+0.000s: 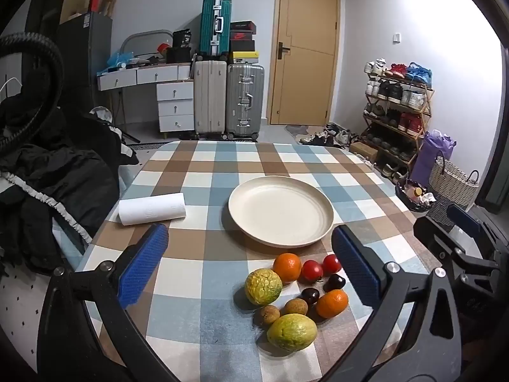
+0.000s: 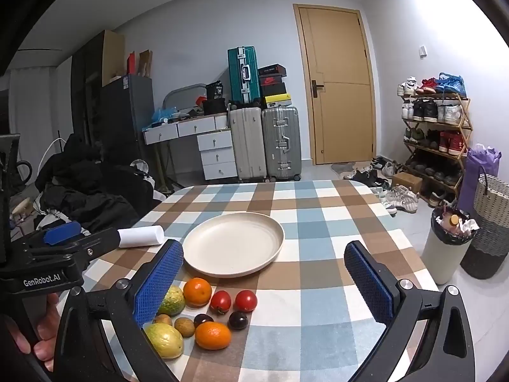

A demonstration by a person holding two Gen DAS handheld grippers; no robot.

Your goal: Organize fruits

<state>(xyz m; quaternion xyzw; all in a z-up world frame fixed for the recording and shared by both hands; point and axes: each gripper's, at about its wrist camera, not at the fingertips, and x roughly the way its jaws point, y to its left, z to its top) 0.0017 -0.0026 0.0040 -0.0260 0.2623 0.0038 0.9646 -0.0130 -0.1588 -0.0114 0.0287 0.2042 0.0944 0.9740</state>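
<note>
I see the cluster of small round fruits (image 1: pixel 294 296), oranges, red tomatoes, dark plums and yellow-green ones, lying on the checked-cloth desk (image 1: pixel 203 165) just on the near side of the empty round cream plate (image 1: pixel 280 211). A white paper roll (image 1: pixel 152 212) lies left of that plate. My left gripper (image 1: pixel 251 265) and right gripper (image 2: pixel 264 281) hover near the plate, jaws released wide, grasping nothing.

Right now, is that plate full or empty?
Empty. The plate shows only its bare cream surface in both views; all the fruit sits beside it on the tablecloth.

Both wrist views look forward, close over plate (image 1: pixel 280 211) and fruit.
</note>
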